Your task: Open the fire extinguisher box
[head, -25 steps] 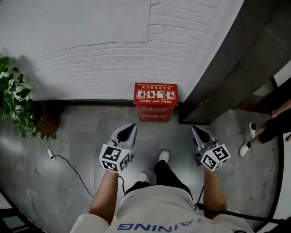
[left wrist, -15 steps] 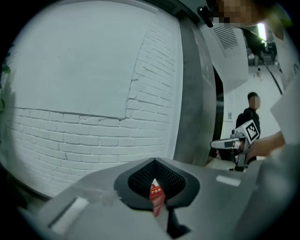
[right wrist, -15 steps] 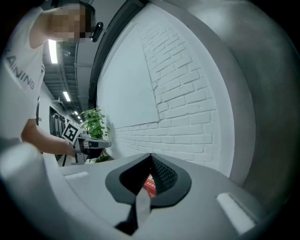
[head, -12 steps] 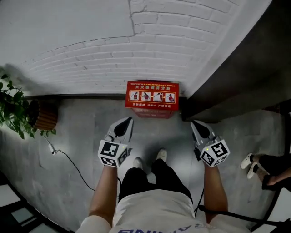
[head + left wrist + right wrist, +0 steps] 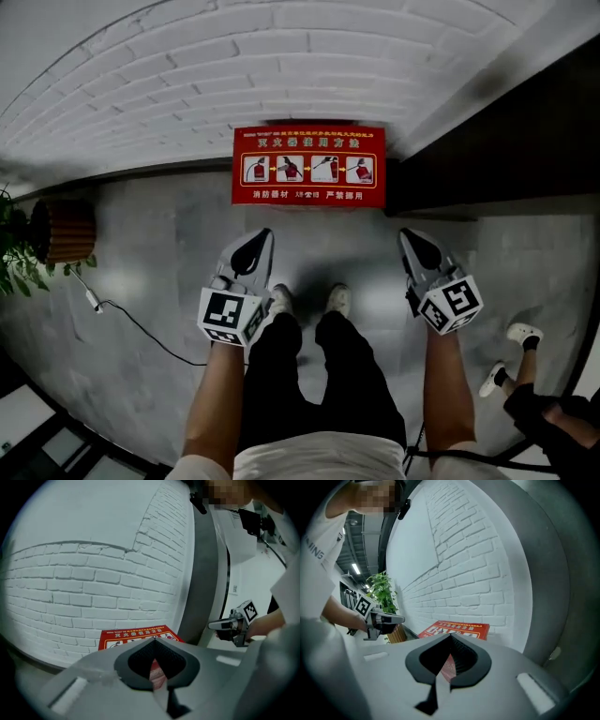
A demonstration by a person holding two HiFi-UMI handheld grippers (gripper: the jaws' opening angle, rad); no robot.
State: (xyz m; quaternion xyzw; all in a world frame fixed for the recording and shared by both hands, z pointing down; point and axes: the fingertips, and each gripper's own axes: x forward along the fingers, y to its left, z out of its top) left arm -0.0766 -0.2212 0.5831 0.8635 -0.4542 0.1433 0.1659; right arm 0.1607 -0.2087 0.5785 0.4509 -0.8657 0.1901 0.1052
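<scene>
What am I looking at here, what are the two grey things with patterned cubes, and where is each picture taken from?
No robot: a person holds a two-jaw tool in each hand, the left gripper and the right gripper; the marker cubes are part of them. One picture comes from a camera on the person's head, looking down at legs and floor. The other two come from cameras on each gripper, looking along its jaws. A red box stands closed on the floor against the brick wall, a plant off to the left. Both grippers are shut and hold nothing.
</scene>
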